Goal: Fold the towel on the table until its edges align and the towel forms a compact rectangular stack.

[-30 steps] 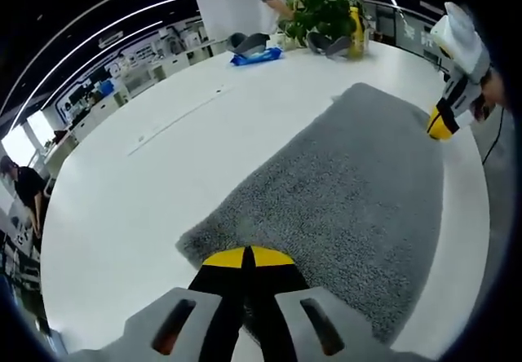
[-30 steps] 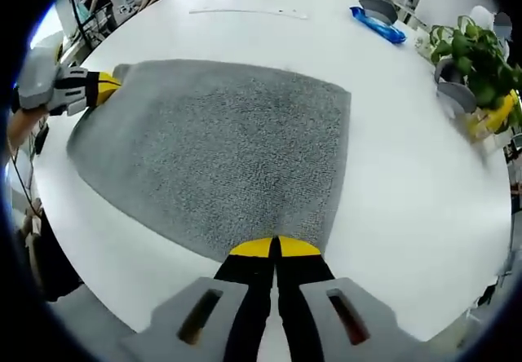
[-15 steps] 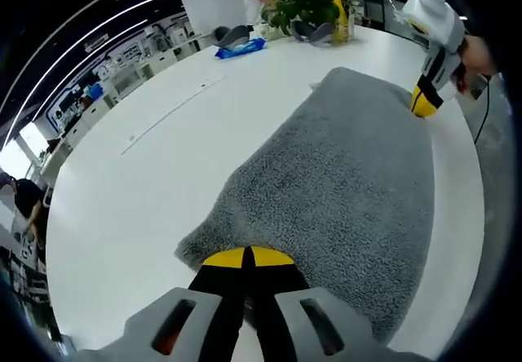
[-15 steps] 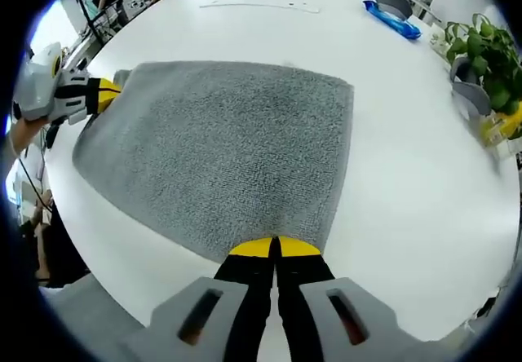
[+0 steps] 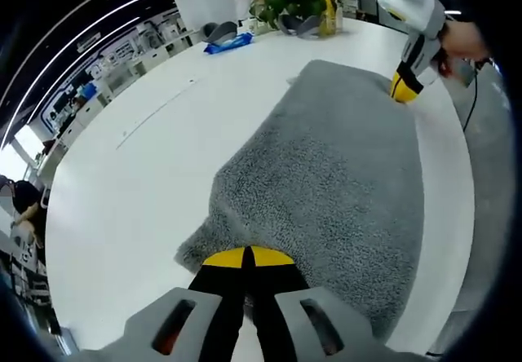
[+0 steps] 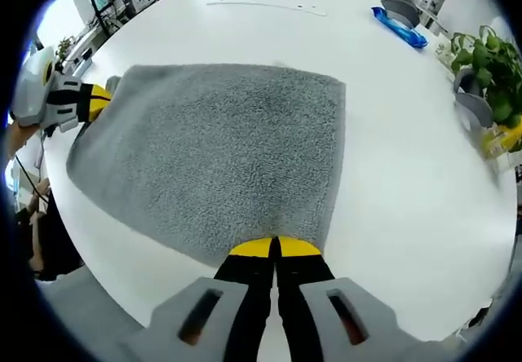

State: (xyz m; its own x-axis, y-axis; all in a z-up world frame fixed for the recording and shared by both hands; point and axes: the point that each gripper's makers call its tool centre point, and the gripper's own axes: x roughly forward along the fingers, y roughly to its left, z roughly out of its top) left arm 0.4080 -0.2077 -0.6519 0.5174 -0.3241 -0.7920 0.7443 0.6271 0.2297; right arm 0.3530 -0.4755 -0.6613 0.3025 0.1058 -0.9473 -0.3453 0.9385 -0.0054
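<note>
Left gripper (image 5: 247, 258): jaws closed on the towel's near corner, yellow tips pressed together with pile bunched up around them.
Right gripper (image 6: 274, 248): jaws closed the same way on the neighbouring corner along the same edge; seen across the towel in the left gripper view at (image 5: 403, 87).
Towel (image 5: 342, 174): grey, thick shaggy pile, spread out mostly flat on the white table (image 5: 122, 191), one edge running close to the table's rim. Near corner at the left gripper is rucked up.
Handling (judgement): soft, limp, no stiffness of its own; will sag and drape between the two held corners. Looks fairly heavy for cloth, pile should grip well, not slippery, not fragile.
Where to hold (judgement): corners, as now; a deep bite so the thick pile doesn't pull out of the jaws.
Beyond the towel: blue item (image 6: 395, 24), grey bowl (image 6: 471, 109), potted plant (image 6: 489, 56) on the far side, well apart from the towel.
</note>
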